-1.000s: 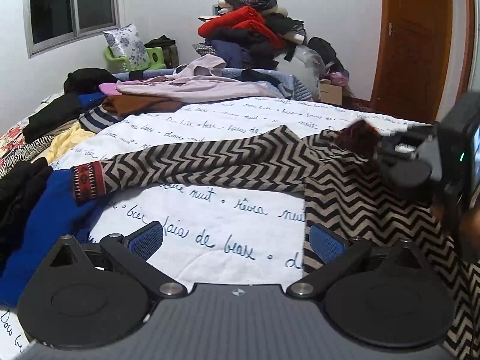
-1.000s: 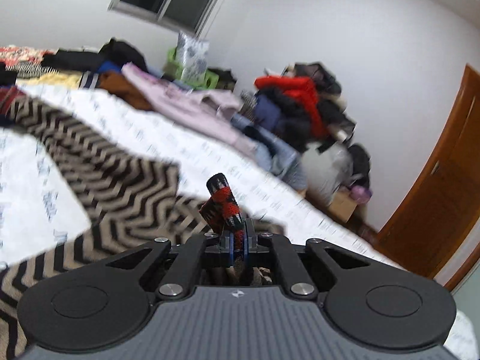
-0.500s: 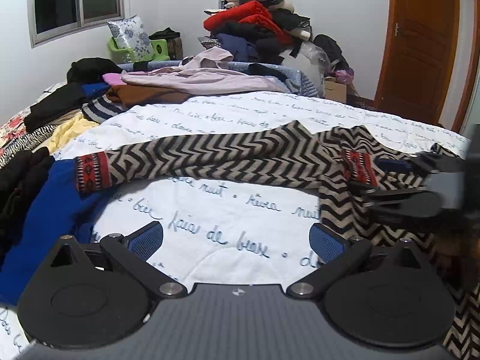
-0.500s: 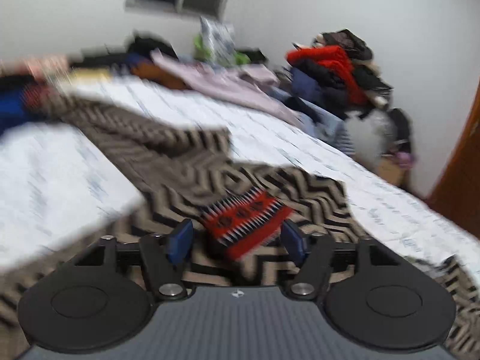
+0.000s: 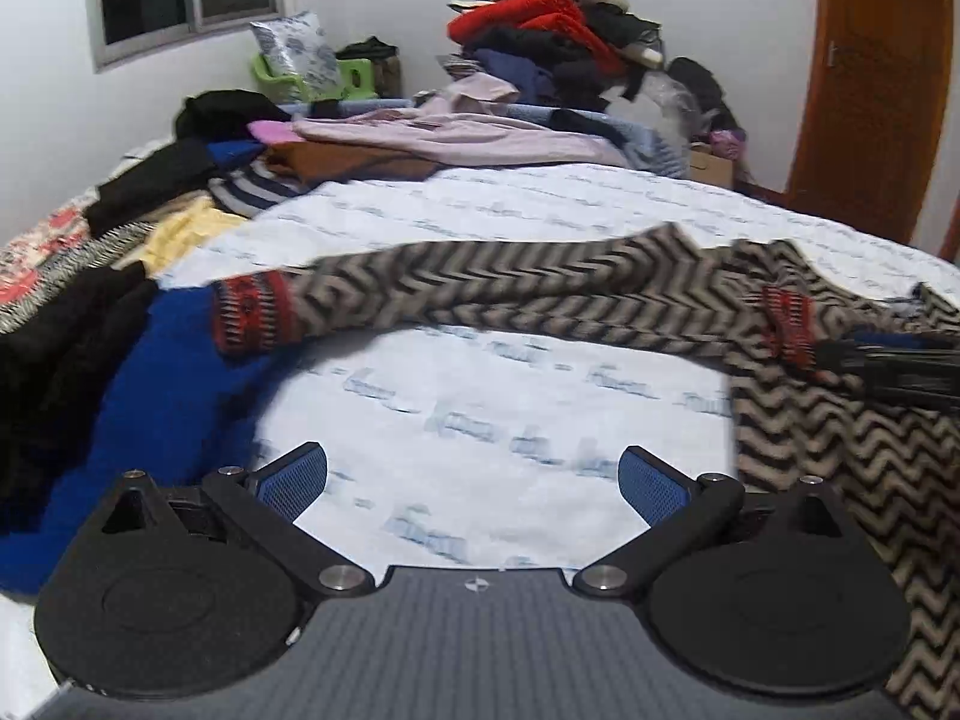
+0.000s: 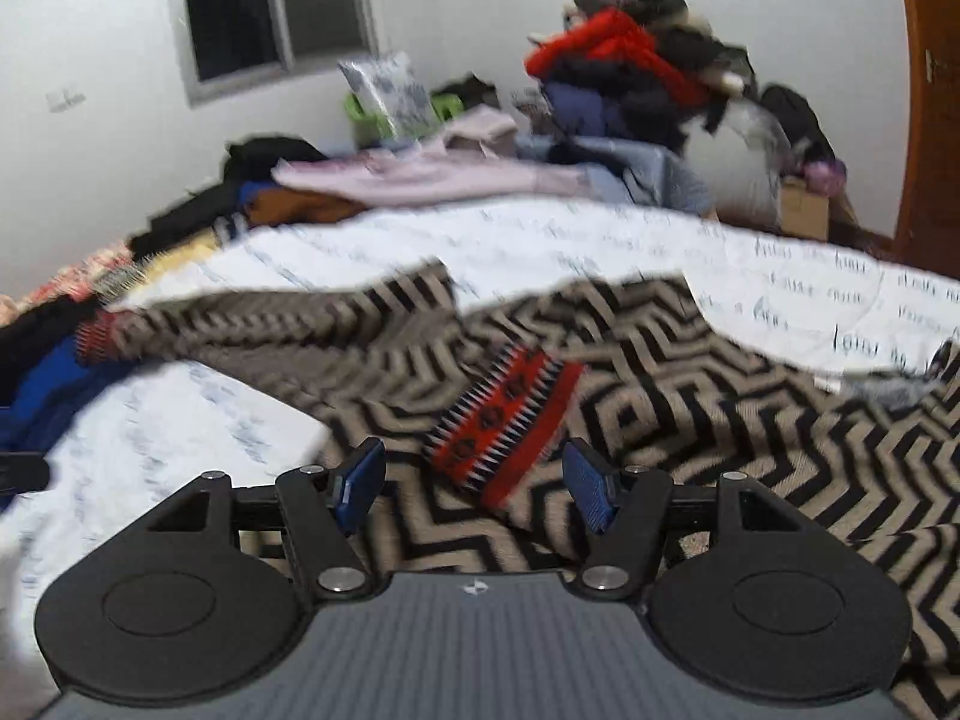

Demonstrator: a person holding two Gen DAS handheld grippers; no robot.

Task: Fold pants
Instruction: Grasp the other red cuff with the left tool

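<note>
Right wrist view: the right gripper (image 6: 474,483), clenched on the red cuff (image 6: 504,420) a second ago, now gapes, cuff dropped onto the pants (image 6: 690,396) near the waist; left gripper (image 5: 474,483) gapes empty over the bedspread (image 5: 510,402); one leg folded

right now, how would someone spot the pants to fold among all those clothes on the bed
Start at the white bedspread with blue handwriting. The pants lie spread across its middle, apart from the heaps along the far and left edges. They alone have a tan-and-black zigzag print, with red patterned cuffs.
</note>
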